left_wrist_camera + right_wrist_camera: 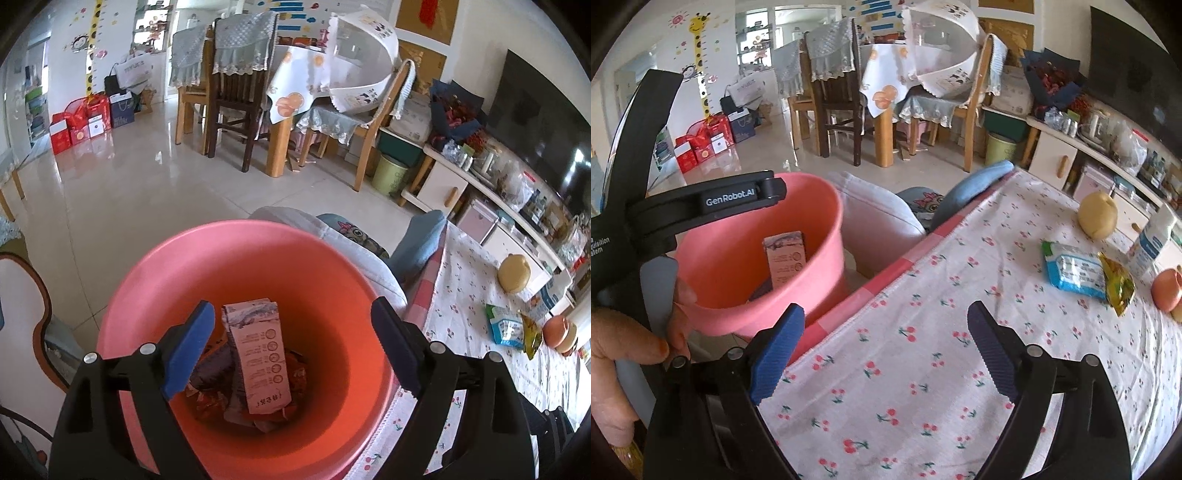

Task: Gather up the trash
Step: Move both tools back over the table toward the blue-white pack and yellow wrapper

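Observation:
A pink bucket (155,266) stands beside the table and holds a flattened pink-white carton (262,354) on top of crumpled wrappers. My left gripper (293,343) hangs open above the bucket's mouth, with nothing between its blue pads. My right gripper (884,332) is open over the cherry-print tablecloth (923,288) and holds nothing. Further right on the table lie a blue-white wrapper (1073,271) and a yellow-green wrapper (1117,282), both well ahead of the right fingers. The right wrist view also shows the bucket (738,266) and the carton (786,254).
A yellow fruit (1097,218), a white bottle (1152,243) and an orange pot (1167,291) stand at the table's far right. A hand (613,350) holds the left tool's black body (738,199). Cushions (879,218) sit behind the bucket, with dining chairs and a table beyond.

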Available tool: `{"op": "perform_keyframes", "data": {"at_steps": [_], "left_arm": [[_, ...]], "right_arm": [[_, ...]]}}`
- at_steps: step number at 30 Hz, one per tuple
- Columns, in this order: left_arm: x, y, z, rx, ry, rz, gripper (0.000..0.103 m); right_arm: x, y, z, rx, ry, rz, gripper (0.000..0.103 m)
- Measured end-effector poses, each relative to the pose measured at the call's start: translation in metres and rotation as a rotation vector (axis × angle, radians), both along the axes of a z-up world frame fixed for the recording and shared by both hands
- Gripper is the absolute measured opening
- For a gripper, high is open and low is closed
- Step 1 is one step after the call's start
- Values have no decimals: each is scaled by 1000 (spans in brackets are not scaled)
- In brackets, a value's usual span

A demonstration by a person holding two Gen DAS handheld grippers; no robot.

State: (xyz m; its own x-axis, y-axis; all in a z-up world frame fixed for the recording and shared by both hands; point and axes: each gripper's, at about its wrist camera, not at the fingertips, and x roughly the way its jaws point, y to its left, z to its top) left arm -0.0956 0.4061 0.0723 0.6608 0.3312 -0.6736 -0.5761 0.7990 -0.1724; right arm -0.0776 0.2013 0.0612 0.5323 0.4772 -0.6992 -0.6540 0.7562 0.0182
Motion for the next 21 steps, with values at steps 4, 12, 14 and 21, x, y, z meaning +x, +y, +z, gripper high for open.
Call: {"op": "perform_keyframes", "data": {"at_steps": [4, 12, 14, 21], "left_arm": [[6, -14, 1, 28, 11, -30, 88], [19, -41, 1, 68, 30, -91, 88], [22, -48, 2, 78, 31, -105, 88], [35, -79, 4, 125, 42, -175, 88]], "right_arm": [[3, -16, -2, 7, 8, -20, 89], [10, -45, -7, 14, 16, -60, 89], [11, -53, -8, 16, 16, -70, 89], [15, -81, -12, 26, 19, -104, 89]]}}
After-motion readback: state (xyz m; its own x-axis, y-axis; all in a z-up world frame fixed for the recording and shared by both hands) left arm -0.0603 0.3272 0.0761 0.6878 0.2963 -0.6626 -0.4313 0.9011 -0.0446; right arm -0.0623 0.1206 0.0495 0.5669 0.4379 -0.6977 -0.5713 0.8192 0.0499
